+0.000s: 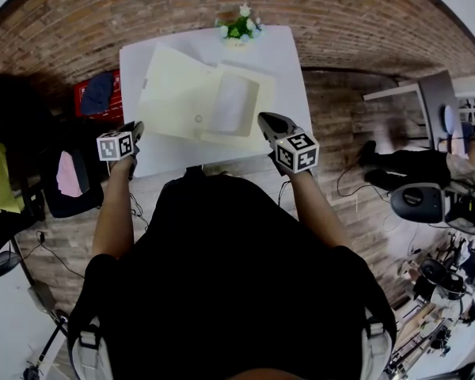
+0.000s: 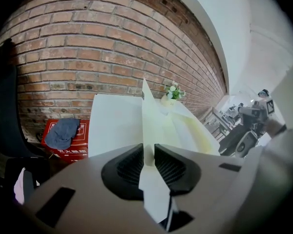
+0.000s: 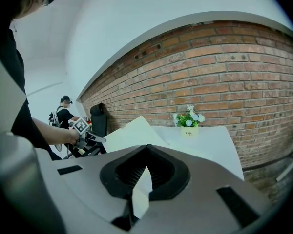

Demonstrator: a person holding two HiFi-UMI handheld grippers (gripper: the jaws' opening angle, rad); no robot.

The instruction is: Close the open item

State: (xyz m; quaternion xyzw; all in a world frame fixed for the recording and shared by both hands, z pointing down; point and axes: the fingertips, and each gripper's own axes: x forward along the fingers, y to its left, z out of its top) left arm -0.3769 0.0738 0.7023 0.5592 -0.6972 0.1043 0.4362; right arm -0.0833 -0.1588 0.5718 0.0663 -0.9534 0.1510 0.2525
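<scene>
The folder (image 1: 198, 97) lies open in the middle of the white table (image 1: 289, 62), at 12 o'clock from the person. A small pot of flowers (image 1: 239, 28) sits at the table's far edge, also at 12 o'clock.

The left gripper (image 2: 148, 152) is at the folder's 8 o'clock corner. Its jaws are pressed tight on the edge of the left flap. In the left gripper view that flap stands up thin between the pads. The right gripper (image 3: 145, 167) is at the folder's 4 o'clock corner. Its jaws are pinched on a corner of the right side.

I think the grabbing step is done and the closing is about to start. The left flap already looks tipped up off the table. Next, the left gripper should swing its flap up and over toward 3 o'clock. The right gripper should keep its side flat, then let go so the flap can land on top.

Both arms reach out in front of the body. Both grippers point forward and down at the table.
</scene>
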